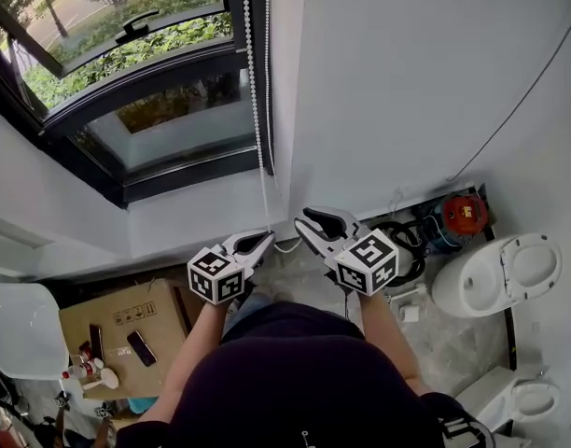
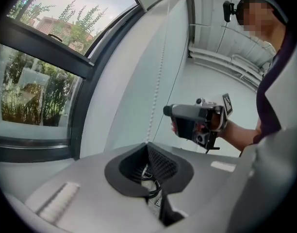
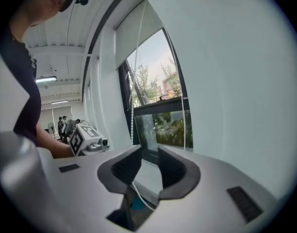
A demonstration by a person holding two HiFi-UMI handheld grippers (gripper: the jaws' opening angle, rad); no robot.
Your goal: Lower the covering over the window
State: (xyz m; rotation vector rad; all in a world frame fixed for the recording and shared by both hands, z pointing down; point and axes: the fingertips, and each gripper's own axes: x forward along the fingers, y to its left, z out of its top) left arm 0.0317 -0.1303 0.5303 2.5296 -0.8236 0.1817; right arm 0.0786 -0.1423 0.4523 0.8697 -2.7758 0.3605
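The window (image 1: 127, 91) fills the upper left of the head view, its top sash tilted open. A white bead chain (image 1: 257, 73) hangs down its right frame and thins to a cord near the sill. My left gripper (image 1: 265, 241) is shut on that chain, which rises straight out of its closed jaws (image 2: 147, 147) as the bead chain (image 2: 158, 81). My right gripper (image 1: 309, 224) is just right of it, open. In the right gripper view its jaws (image 3: 149, 152) stand apart. A thin white cord (image 3: 141, 198) lies low in the gap, unpressed. The white blind (image 3: 134, 30) covers only the window's top.
A white sill (image 1: 201, 217) runs under the window. On the floor are a toilet (image 1: 495, 273) at the right, a red device (image 1: 465, 215) with coiled cables by the wall, a cardboard box (image 1: 127, 329) and a white chair (image 1: 20, 329) at the left.
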